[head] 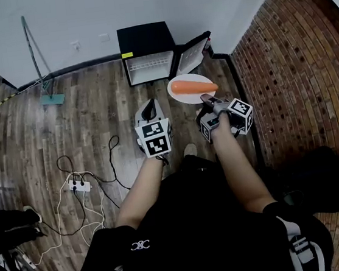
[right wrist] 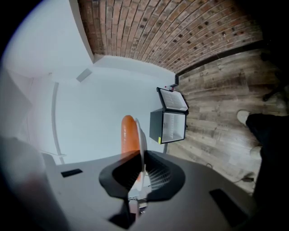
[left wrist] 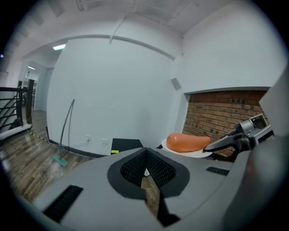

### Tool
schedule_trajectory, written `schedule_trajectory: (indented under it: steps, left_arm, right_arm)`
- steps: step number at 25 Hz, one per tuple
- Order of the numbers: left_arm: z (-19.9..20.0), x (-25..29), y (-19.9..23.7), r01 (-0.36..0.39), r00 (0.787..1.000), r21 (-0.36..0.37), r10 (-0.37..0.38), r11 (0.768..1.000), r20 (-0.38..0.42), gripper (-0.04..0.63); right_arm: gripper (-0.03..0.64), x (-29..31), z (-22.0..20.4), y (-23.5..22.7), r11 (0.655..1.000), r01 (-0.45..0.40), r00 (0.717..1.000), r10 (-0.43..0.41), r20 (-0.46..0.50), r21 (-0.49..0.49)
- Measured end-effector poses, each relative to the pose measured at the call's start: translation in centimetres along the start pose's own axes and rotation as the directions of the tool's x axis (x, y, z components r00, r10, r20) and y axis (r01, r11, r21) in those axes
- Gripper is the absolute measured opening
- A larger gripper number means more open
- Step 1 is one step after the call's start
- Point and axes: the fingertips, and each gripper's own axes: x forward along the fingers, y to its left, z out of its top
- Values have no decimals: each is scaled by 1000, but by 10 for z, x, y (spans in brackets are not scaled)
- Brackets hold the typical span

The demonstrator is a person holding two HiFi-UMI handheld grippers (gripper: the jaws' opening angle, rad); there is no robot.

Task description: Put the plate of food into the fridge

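Head view showed right tongs (head: pixel 205 100) pinching the plate (head: pixel 186 99) aloft, left tongs (head: pixel 148 108) pressed together, empty; open fridge (head: pixel 147 52) stood far, unreached.

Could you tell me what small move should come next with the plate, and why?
Probably carry the plate forward and lower it toward the fridge, keeping it level. The right hand-held gripper is shut on the plate's rim, the orange food lies on top, and the fridge stands on the floor ahead with its door open.
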Motion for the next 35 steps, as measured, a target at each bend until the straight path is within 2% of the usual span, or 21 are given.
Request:
schedule_trajectory:
  steps: [7,12,18,25,29,35]
  left_arm:
    - [10,33,7,-16,1000,34,17,999,-14,-2]
    - [33,80,7,-60,998,67,60,996,-11,-2]
    - [67,140,-9,-103,995,52,103,993,-1,-2]
    - [61,201,-36,-110,990,100,118,989,-81,-2]
    - [60,228,-54,-117,987,126,130,985,-98,-2]
    - [62,258,-72,-83,987,172,104,982,-120,-2]
  right_arm:
    - [34,37,19,0,1000,0,1000,0,-11,26]
    - [34,85,56,22,1000,-26,999,26,-39,8]
    - [34,131,108,43,999,-50,995,47,-86,-23]
    - [34,170,156,34,1000,-24,994,24,-109,-1]
    - [34,180,173,22,1000,-12,989,13,-148,6]
    - [34,190,186,9,999,0,988,6,-153,37]
